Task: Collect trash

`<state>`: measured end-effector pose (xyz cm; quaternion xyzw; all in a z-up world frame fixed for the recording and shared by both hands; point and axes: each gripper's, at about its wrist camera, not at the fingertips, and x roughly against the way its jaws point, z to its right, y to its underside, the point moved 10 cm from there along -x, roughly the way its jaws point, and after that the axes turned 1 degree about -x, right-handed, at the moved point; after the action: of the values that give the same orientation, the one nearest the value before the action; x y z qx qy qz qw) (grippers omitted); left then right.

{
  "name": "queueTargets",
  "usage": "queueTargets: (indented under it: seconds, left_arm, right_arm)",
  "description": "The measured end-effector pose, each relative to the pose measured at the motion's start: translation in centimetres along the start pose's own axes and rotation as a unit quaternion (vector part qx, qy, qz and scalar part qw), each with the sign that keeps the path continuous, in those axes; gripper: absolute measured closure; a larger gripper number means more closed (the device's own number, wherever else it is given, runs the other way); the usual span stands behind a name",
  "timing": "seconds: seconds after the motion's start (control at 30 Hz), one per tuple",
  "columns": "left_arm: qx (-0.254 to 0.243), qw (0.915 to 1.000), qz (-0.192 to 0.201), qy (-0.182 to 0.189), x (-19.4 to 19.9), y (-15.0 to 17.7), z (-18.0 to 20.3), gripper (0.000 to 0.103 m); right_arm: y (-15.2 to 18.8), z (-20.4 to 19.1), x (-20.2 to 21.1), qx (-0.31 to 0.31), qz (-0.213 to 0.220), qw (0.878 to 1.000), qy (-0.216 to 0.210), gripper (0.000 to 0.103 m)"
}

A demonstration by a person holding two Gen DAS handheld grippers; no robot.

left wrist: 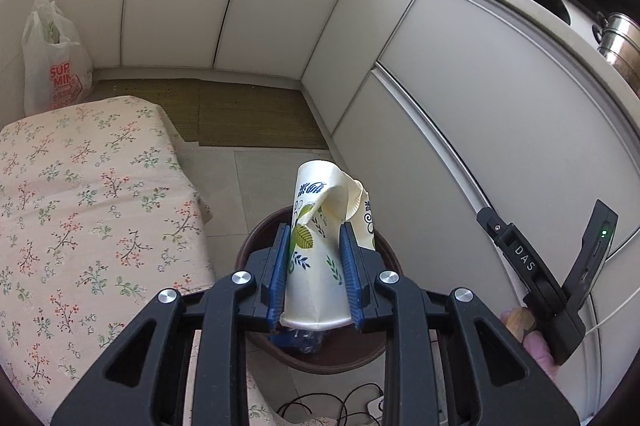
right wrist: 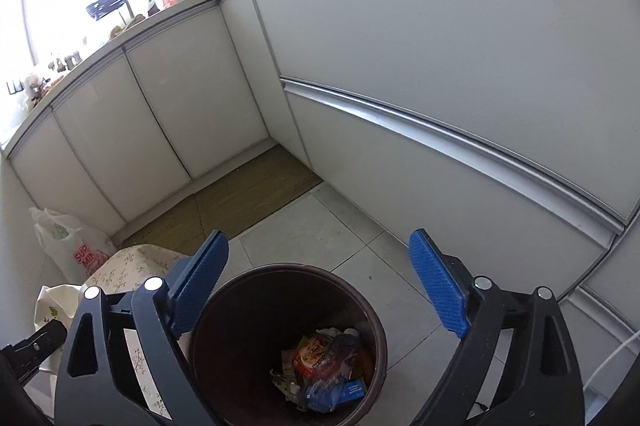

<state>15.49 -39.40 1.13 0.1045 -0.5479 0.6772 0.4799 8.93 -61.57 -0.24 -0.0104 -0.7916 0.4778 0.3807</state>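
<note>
Bin (right wrist: 280,310): several wrappers inside; left gripper (left wrist: 316,262) fingers clamp crumpled paper cup (left wrist: 320,246) above it, undropped; right gripper (right wrist: 320,286) fingers wide, empty.

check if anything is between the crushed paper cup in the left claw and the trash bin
Nothing visible blocks it. The left claw is shut on the crushed paper cup, right above the brown trash bin. The right wrist view shows the bin's mouth uncovered, wrappers low at the bottom, and the right claw open and empty above it.
</note>
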Motion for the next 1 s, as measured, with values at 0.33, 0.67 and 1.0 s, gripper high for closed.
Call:
queueTargets:
  seconds: [0.33, 0.67, 1.0]
  left_arm:
    - [-0.034, 0.9992, -0.011, 0.019, -3.7, -1.5, 5.3, 0.073]
    - [-0.081, 0.9961, 0.001, -0.035, -3.2, -0.6, 4.8, 0.032]
    - [-0.083, 0.9894, 0.068, -0.098, 3.1, 1.0, 1.0, 0.009]
  right_arm:
    - [0.5, 5.9, 0.4, -0.058, -0.002, 0.996, 0.065, 0.007]
    - [1.2, 5.0, 3.0, -0.039, 0.011, 0.996, 0.084, 0.007]
    - [3.7, 2.5, 9.2, 0.015, 0.065, 0.993, 0.094, 0.007]
